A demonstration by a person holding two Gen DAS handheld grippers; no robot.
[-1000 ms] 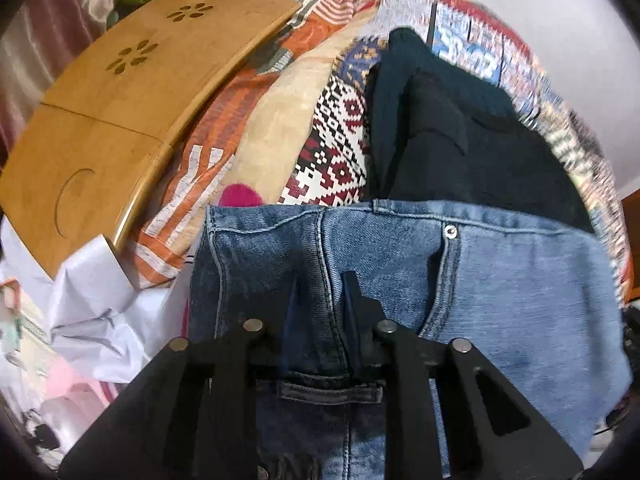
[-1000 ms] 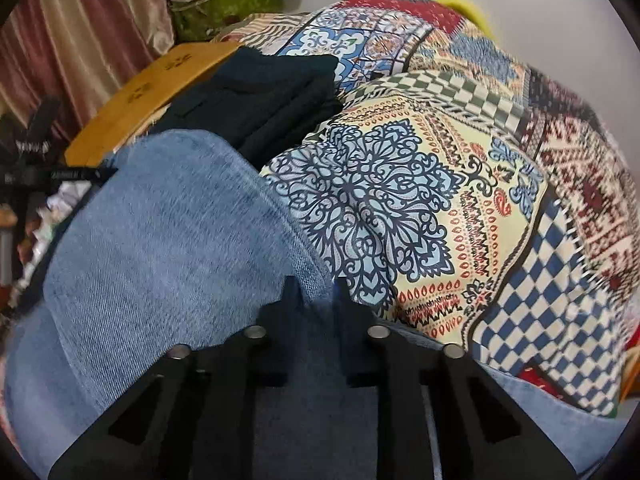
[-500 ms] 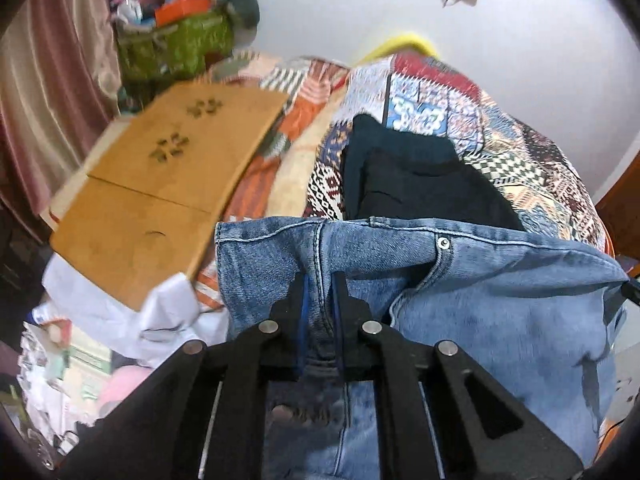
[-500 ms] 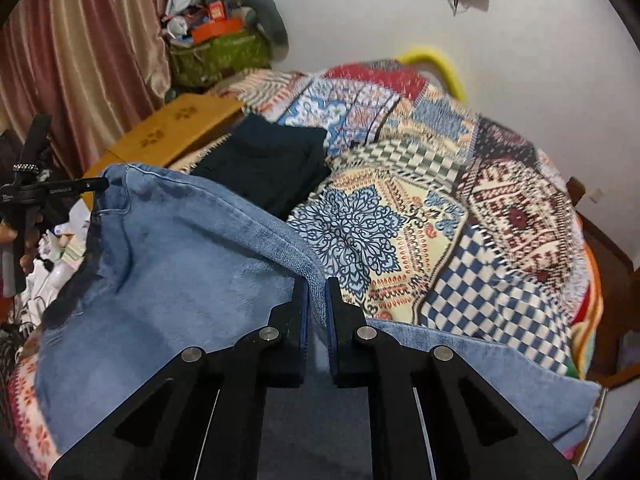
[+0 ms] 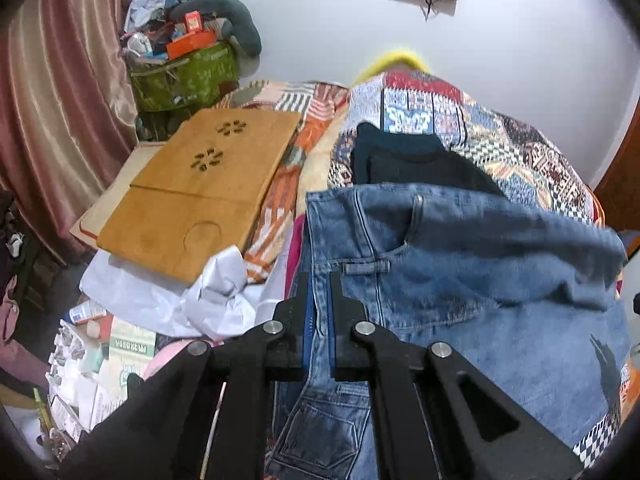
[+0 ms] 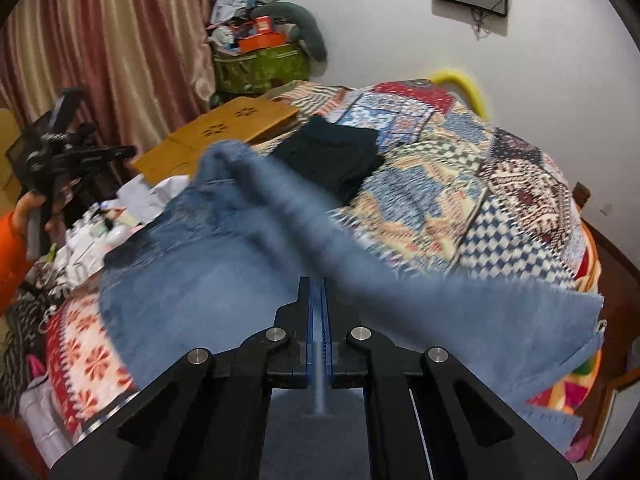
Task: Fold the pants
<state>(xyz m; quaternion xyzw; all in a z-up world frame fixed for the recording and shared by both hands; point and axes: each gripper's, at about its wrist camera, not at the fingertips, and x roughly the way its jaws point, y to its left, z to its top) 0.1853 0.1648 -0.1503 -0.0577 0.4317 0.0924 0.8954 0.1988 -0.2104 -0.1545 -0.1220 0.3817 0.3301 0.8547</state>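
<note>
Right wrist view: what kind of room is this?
Most likely a lived-in bedroom. A patchwork quilt covers what looks like a bed, heavy curtains hang along one side, and a green bag piled with clutter stands against the wall. The jeans are being handled over the quilt.

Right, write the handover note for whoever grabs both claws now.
Left claw: shut on the jeans at the waistband, near a belt loop.
Right claw: shut on the jeans' far edge.
Jeans are lifted off the patchwork quilt, hanging between both claws.
Dark folded clothes lie behind on the quilt, beside the wooden board.
Done: both grips taken.
Left: lay the jeans flat, fold them.
</note>
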